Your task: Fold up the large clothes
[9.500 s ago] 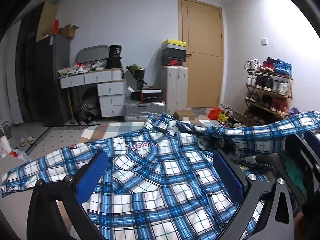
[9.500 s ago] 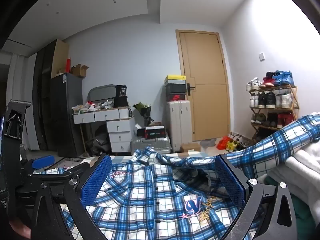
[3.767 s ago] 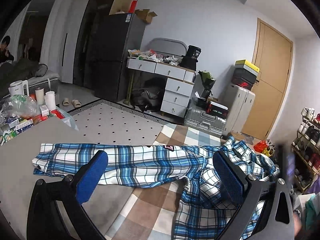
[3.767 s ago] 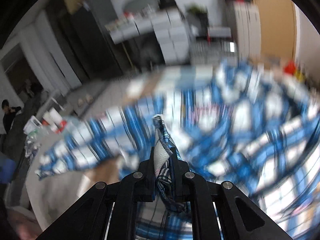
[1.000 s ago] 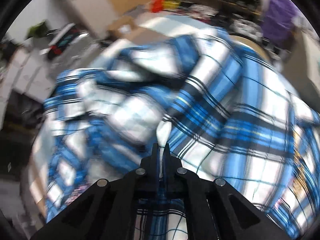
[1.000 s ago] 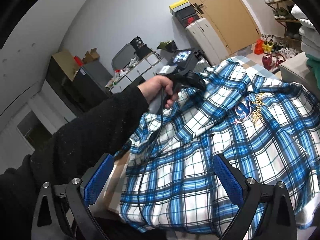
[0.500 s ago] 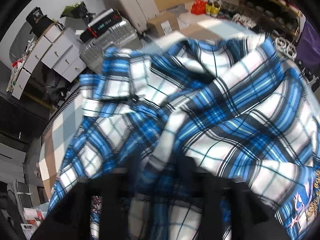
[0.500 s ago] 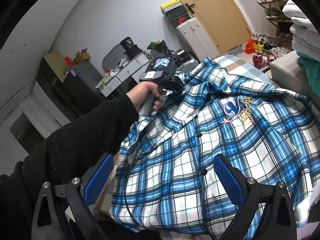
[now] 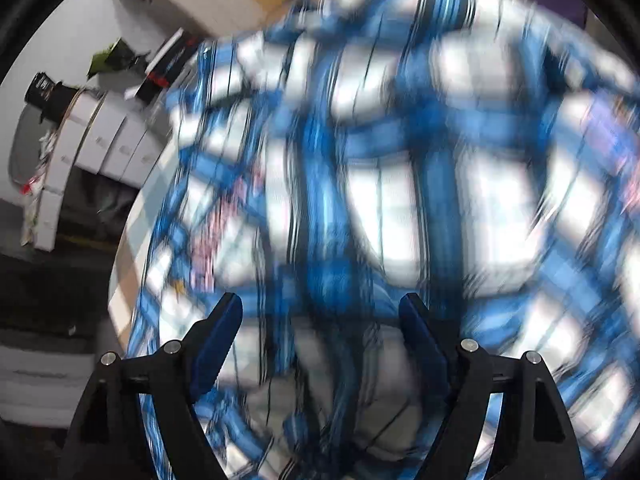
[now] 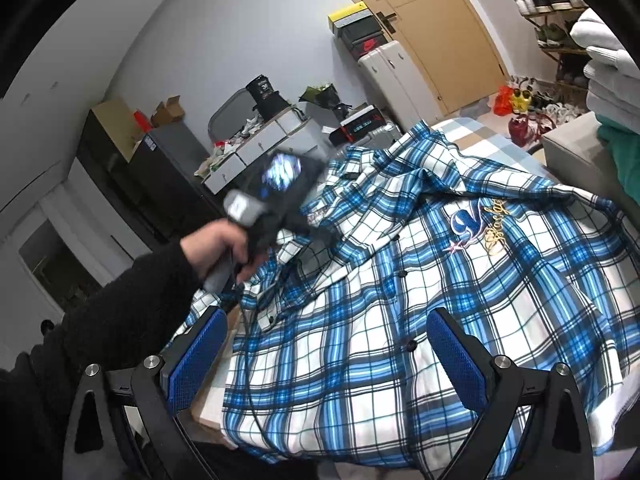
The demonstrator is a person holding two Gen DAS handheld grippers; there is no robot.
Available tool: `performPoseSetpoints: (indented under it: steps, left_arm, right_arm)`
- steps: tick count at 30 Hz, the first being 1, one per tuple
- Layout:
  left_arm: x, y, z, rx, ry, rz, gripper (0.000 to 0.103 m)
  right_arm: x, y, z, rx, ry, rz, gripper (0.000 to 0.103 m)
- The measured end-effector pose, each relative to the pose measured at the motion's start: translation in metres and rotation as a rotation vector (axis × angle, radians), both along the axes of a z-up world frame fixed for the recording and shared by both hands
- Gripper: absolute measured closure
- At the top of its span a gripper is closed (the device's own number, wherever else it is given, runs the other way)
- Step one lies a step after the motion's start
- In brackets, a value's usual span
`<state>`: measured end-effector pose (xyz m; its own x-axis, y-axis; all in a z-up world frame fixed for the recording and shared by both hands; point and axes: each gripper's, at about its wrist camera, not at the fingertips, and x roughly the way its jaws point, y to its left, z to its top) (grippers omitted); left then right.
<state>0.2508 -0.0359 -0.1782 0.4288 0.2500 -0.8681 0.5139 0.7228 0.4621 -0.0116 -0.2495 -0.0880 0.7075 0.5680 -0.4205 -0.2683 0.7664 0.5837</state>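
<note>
The blue-and-white plaid shirt (image 10: 420,280) lies spread face up over a checked surface (image 10: 476,132), buttons down the middle and an embroidered emblem (image 10: 476,224) on the chest; its left side near the collar is rumpled and doubled over on itself, while the lower hem hangs flat toward the camera; the left gripper (image 9: 320,328) hangs close over that same cloth, its view badly smeared, and its jaws are opening with plaid fabric visible beneath and between the blue pads (image 9: 218,344), none of it pinched as far as the blur lets me judge; the right gripper (image 10: 326,360) hovers above the lower half of the shirt with its jaws spread wide and nothing in them; a hand (image 10: 218,248) in a dark sleeve (image 10: 120,304) grips the left tool's handle over the bunched shoulder area; by my reading the step in hand is letting go of a sleeve or side panel just laid across the body, so the fold is only begun; the next move likely calls for finding a fresh edge, probably the opposite side or the hem, and pinching a single clean layer; as for containers, a shoe rack (image 10: 552,20) by the door (image 10: 436,28) holds pairs of shoes, a drawer unit (image 10: 260,144) carries clutter on top, and stacked shoeboxes (image 10: 356,32) sit on a white case (image 10: 390,68)
</note>
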Motion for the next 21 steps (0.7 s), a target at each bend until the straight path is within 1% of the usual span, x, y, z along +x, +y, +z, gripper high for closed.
performPoseSetpoints:
  steps: [1, 2, 5, 6, 7, 9, 11, 12, 13, 15, 16, 18, 19, 20, 21]
  left_arm:
    - [0.001, 0.007, 0.0, -0.039, -0.015, 0.023, 0.023]
    - [0.005, 0.014, 0.002, -0.055, -0.018, 0.054, 0.023]
    - [0.013, 0.025, 0.002, -0.028, -0.03, 0.103, 0.023]
    - [0.017, 0.03, 0.002, -0.002, -0.043, 0.117, 0.023]
    - [0.021, 0.034, 0.004, 0.067, -0.095, 0.145, 0.023]
    - [0.027, 0.04, 0.012, 0.144, -0.205, 0.194, 0.023]
    - [0.024, 0.046, 0.032, 0.128, -0.312, 0.232, 0.023]
    - [0.018, 0.048, 0.04, 0.113, -0.347, 0.251, 0.023]
    - [0.012, 0.053, 0.05, 0.086, -0.385, 0.283, 0.023]
    - [-0.004, 0.067, 0.063, 0.01, -0.41, 0.336, 0.023]
    - [-0.018, 0.077, 0.072, -0.064, -0.436, 0.374, 0.023]
    - [-0.039, 0.094, 0.082, -0.177, -0.439, 0.436, 0.023]
    - [-0.051, 0.107, 0.086, -0.251, -0.433, 0.483, 0.023]
    - [-0.063, 0.116, 0.087, -0.305, -0.422, 0.514, 0.023]
    - [-0.067, 0.124, 0.086, -0.351, -0.417, 0.538, 0.023]
  right_arm:
    - [0.0, 0.001, 0.0, -0.005, -0.001, -0.002, 0.001]
    - [0.0, 0.002, 0.0, -0.013, -0.003, -0.005, 0.001]
    - [0.0, 0.003, 0.0, -0.032, -0.003, -0.014, 0.001]
    - [0.001, 0.003, -0.001, -0.037, -0.001, -0.018, 0.001]
    - [0.002, 0.002, -0.002, -0.043, 0.004, -0.023, 0.001]
    - [0.003, 0.001, -0.004, -0.05, 0.013, -0.033, 0.001]
    - [0.005, 0.001, -0.005, -0.058, 0.02, -0.041, 0.001]
    - [0.005, 0.0, -0.005, -0.06, 0.019, -0.045, 0.001]
    - [0.005, 0.0, -0.005, -0.064, 0.014, -0.046, 0.001]
    - [0.008, 0.001, -0.001, -0.088, 0.001, -0.048, 0.001]
    - [0.012, 0.002, 0.004, -0.1, -0.007, -0.041, 0.001]
    - [0.025, 0.006, 0.019, -0.131, -0.029, -0.016, 0.001]
    - [0.035, 0.008, 0.03, -0.152, -0.045, -0.008, 0.001]
    - [0.049, 0.013, 0.044, -0.191, -0.077, 0.004, 0.001]
    - [0.061, 0.018, 0.055, -0.229, -0.104, 0.018, 0.0]
